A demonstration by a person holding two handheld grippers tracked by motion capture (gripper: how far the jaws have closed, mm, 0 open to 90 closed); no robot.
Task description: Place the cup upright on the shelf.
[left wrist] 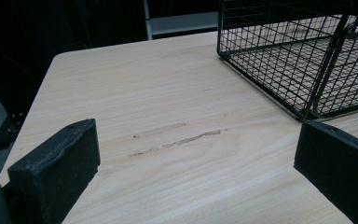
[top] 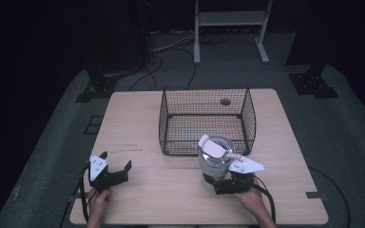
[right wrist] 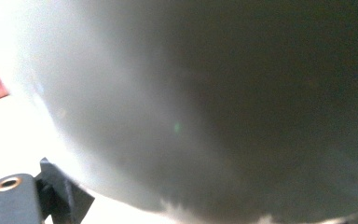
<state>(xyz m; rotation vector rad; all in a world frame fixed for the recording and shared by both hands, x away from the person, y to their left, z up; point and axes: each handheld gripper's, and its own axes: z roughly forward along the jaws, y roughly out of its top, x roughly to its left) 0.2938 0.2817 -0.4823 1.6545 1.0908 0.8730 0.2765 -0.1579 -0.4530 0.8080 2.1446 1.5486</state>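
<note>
Left gripper [top: 116, 170] jaws wide apart over bare table [top: 171, 190], right gripper [top: 218, 183] clamped on grey pot [top: 214, 161]

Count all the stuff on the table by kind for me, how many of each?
Wire baskets: 1, the black basket
Metal pots: 1, the silvery pot with a white piece resting in it
Grippers: 2, the left gripper and the right gripper
Total: 4
</note>
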